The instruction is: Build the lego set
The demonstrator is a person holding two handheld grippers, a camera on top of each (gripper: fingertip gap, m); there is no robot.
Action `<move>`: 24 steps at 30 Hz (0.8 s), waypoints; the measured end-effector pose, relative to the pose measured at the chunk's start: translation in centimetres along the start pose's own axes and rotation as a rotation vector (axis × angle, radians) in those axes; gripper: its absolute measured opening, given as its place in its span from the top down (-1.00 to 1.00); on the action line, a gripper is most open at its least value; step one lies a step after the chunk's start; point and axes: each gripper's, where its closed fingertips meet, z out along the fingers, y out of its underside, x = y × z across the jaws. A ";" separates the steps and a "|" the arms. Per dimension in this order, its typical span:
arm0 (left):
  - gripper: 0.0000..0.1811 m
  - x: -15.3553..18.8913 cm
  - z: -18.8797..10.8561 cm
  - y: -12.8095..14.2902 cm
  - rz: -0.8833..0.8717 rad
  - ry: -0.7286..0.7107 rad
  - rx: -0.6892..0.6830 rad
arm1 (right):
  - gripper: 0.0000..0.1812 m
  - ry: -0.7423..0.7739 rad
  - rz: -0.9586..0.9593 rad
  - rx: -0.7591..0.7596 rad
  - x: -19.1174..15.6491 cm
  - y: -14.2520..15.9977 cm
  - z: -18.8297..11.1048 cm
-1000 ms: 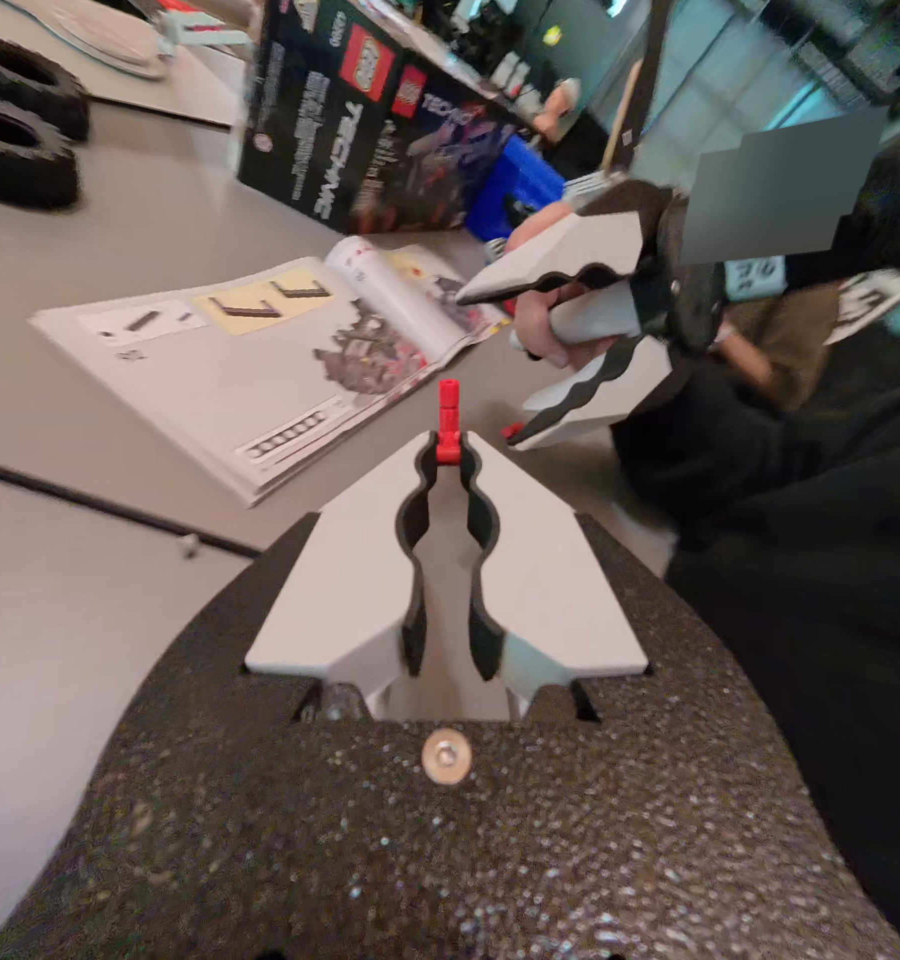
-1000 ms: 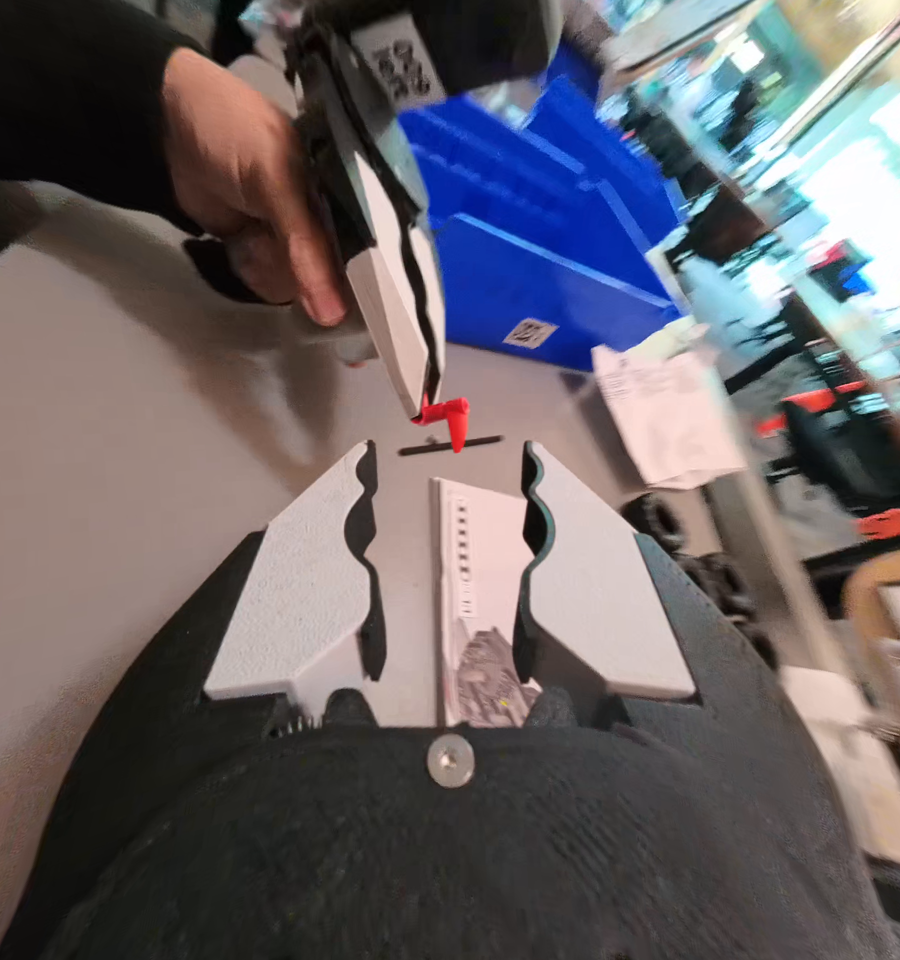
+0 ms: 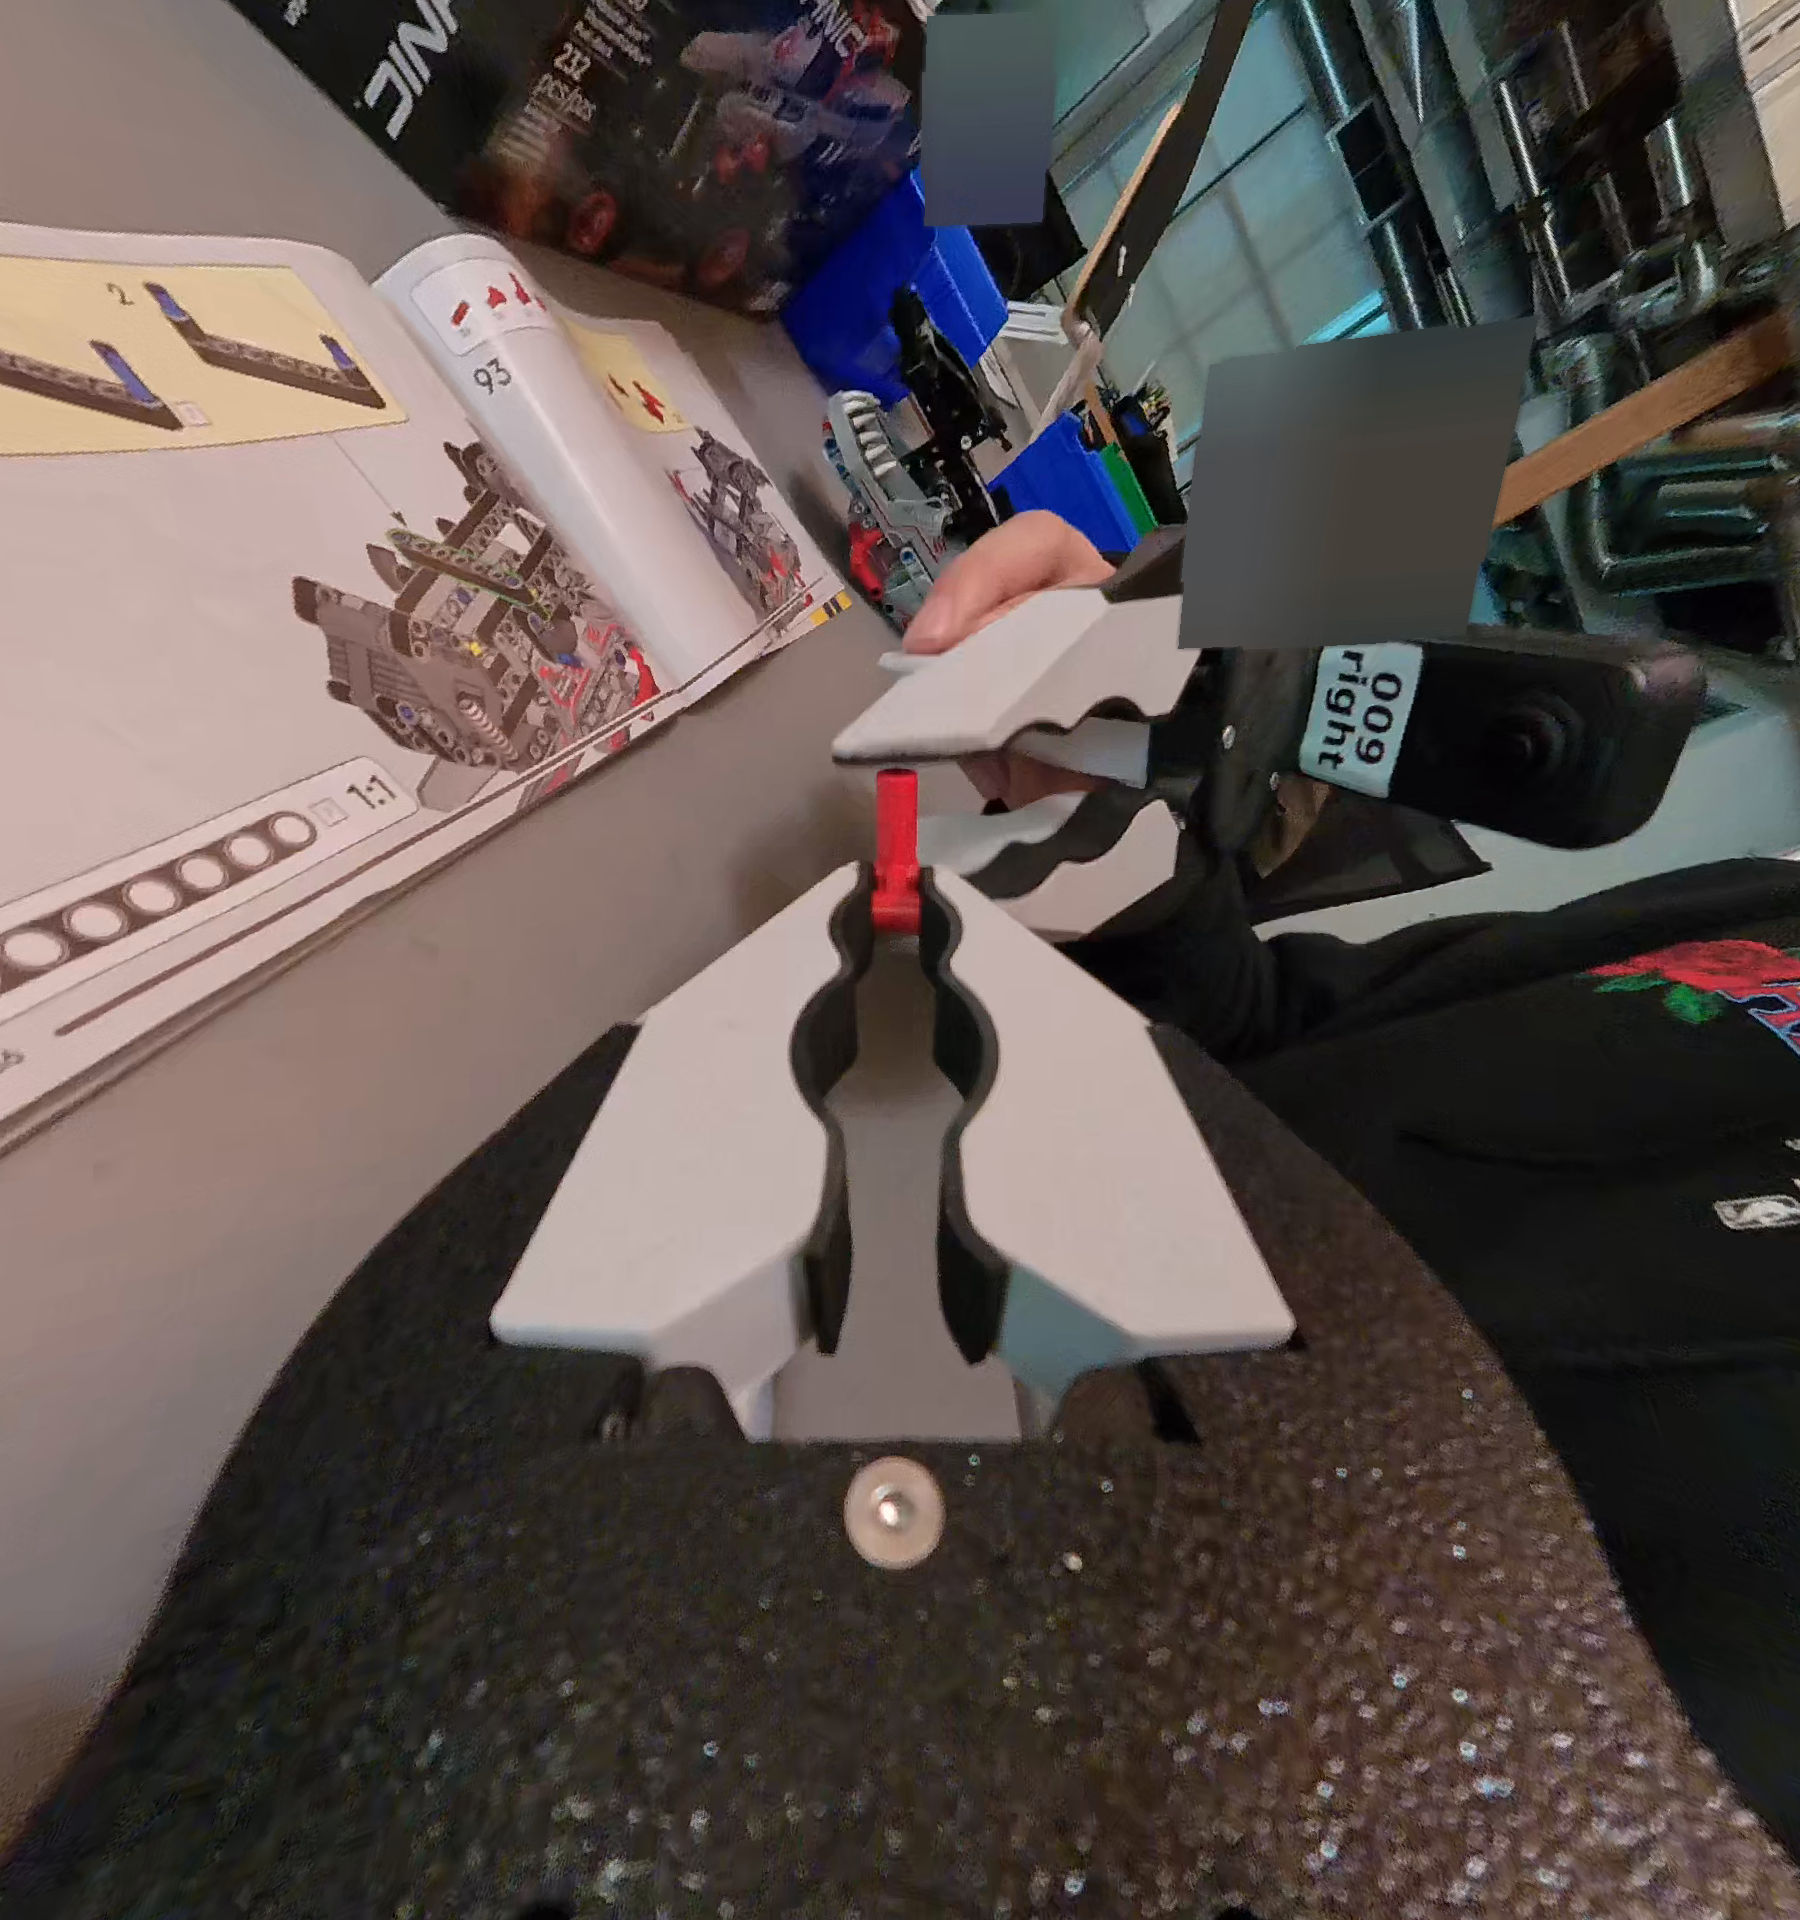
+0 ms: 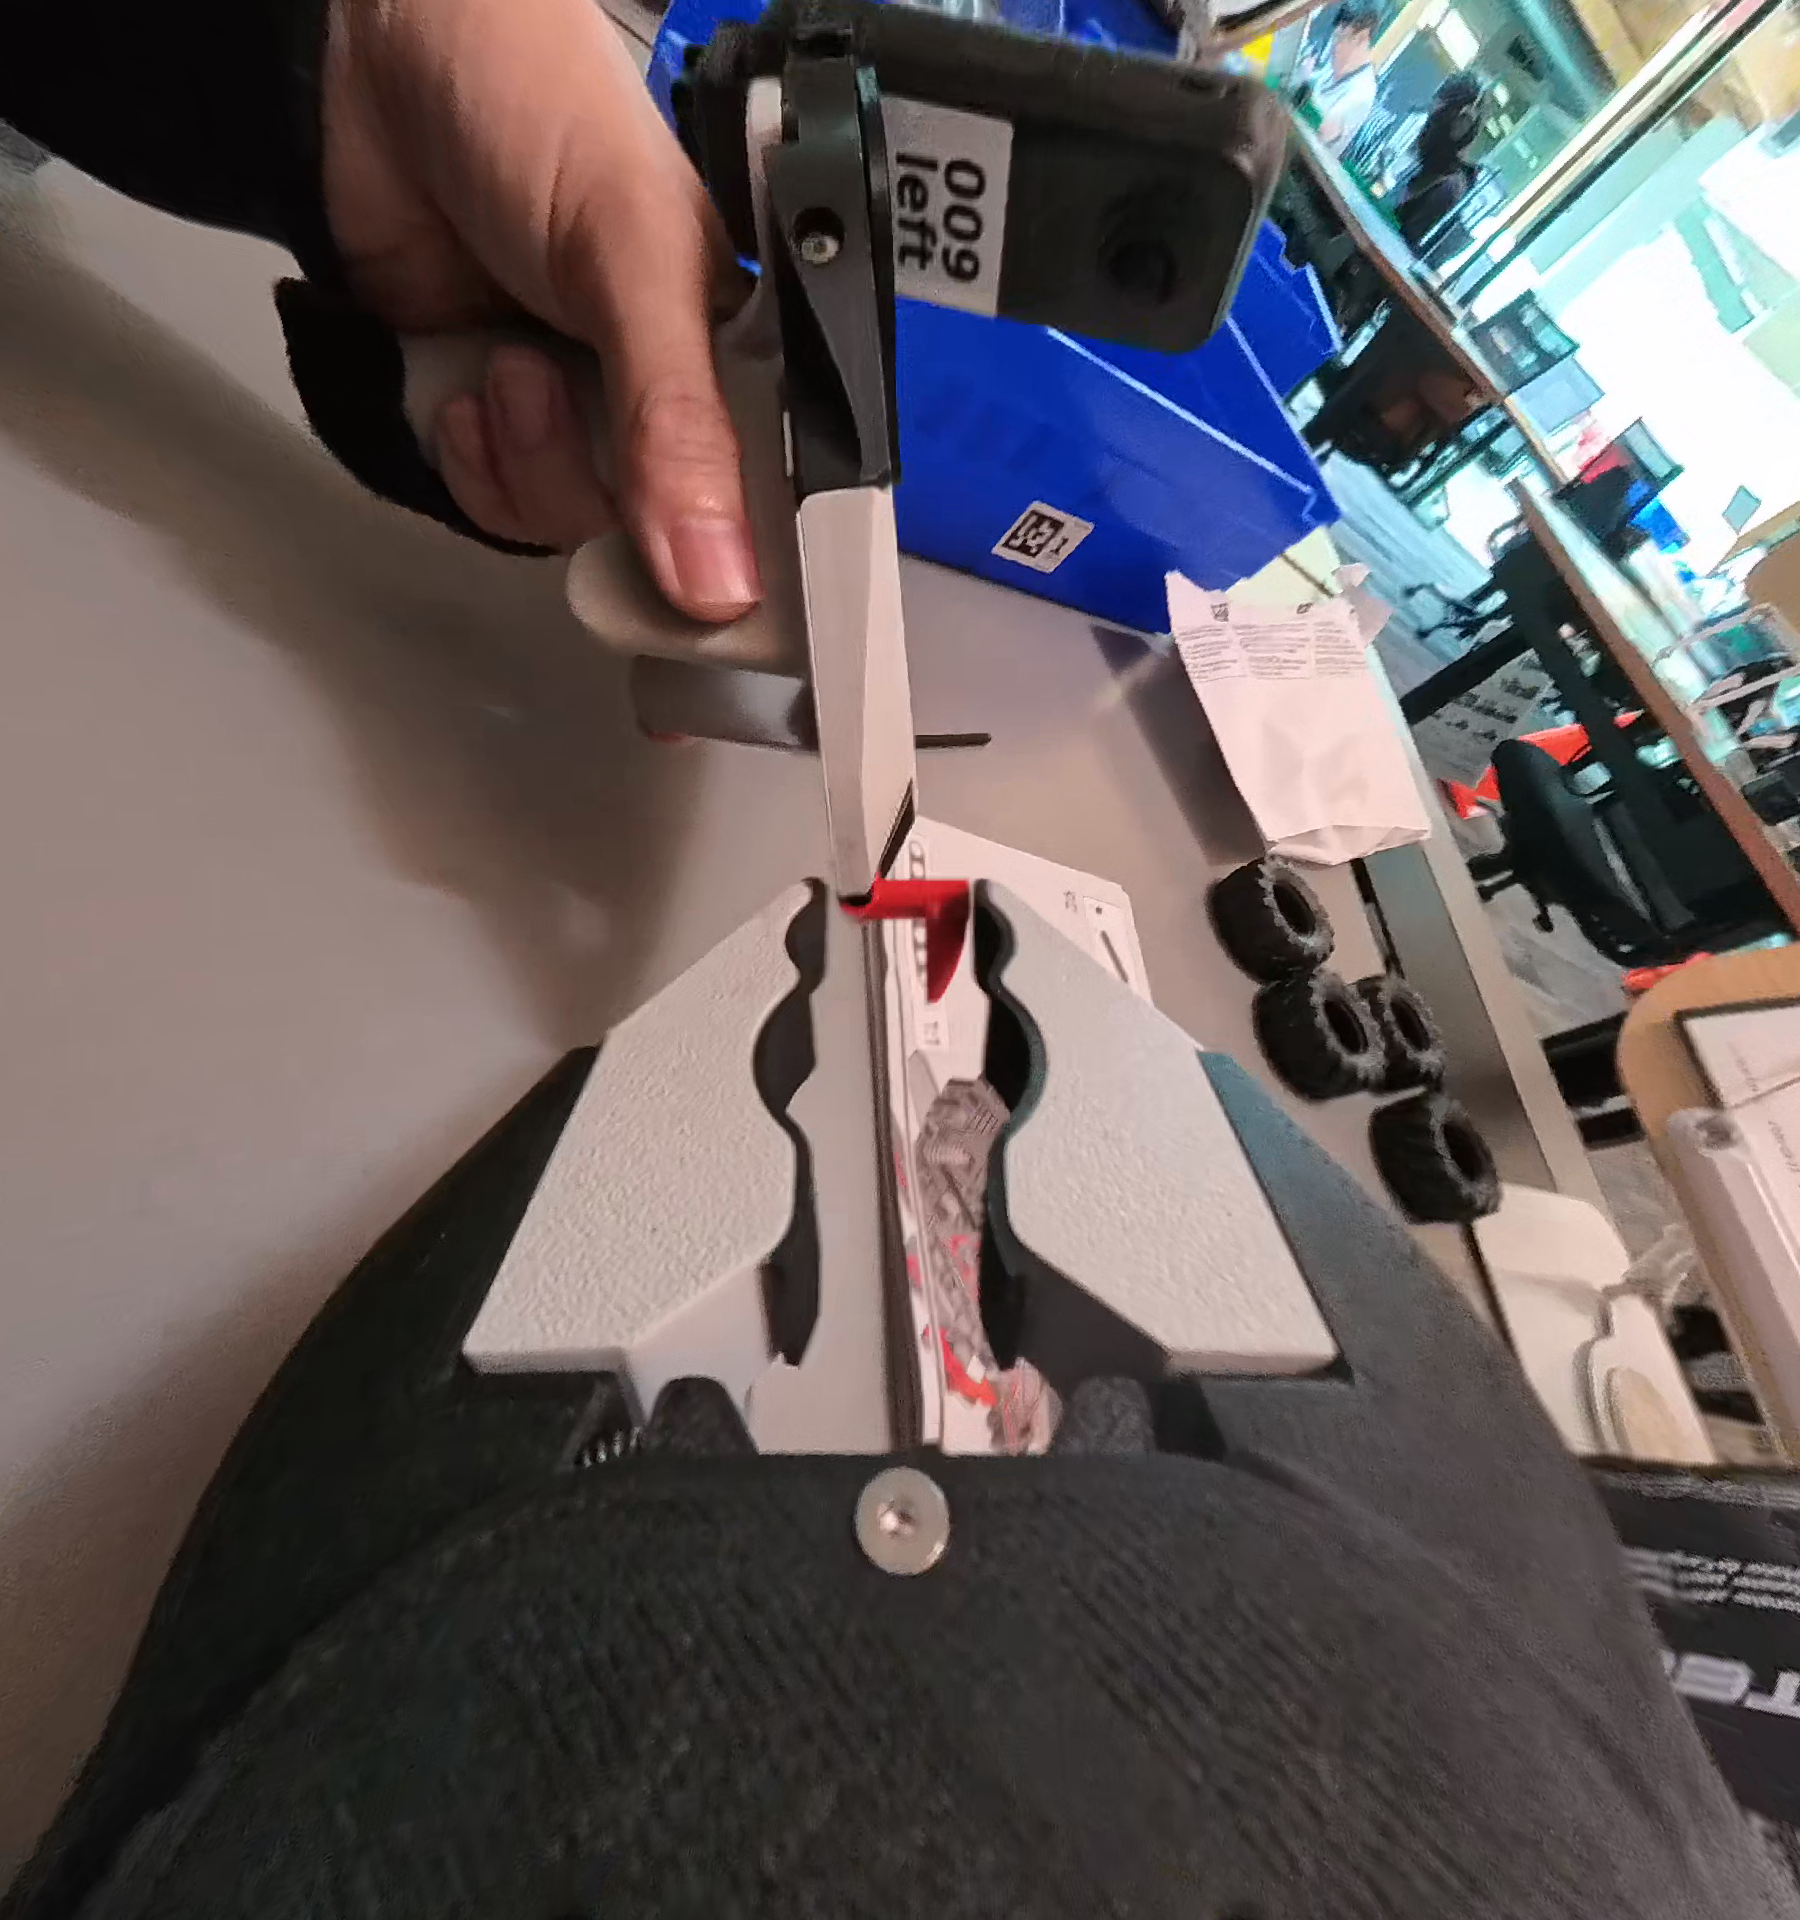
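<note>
Left gripper (image 3: 894,896) clamped on a small red lego piece (image 3: 894,852) at its fingertips, above the grey table (image 3: 252,1195). Right gripper (image 4: 901,896), jaws apart, brackets the piece's free end. Open instruction booklet (image 3: 252,644) and printed set box (image 3: 605,125) lie beyond; both grippers carry white labels. Blue bin (image 4: 1083,436), contents hidden; black tyres (image 4: 1322,1029) beside.

Blue bins (image 4: 1104,457), perhaps office chair (image 4: 1561,821)
</note>
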 end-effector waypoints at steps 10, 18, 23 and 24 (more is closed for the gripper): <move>0.94 3.3 4.2 0.9 0.361 0.135 -0.079 | 0.78 -0.210 0.618 0.109 -1.2 2.0 -6.2; 0.94 4.1 7.4 1.0 0.404 0.213 -0.123 | 0.86 -0.181 0.771 0.257 -0.7 2.0 -9.9; 0.94 4.5 9.1 1.7 0.491 0.220 -0.162 | 0.95 -0.103 0.748 0.249 -0.9 3.0 -11.3; 0.94 4.7 9.5 1.9 0.515 0.223 -0.171 | 0.95 -0.075 0.729 0.246 -0.9 3.1 -11.7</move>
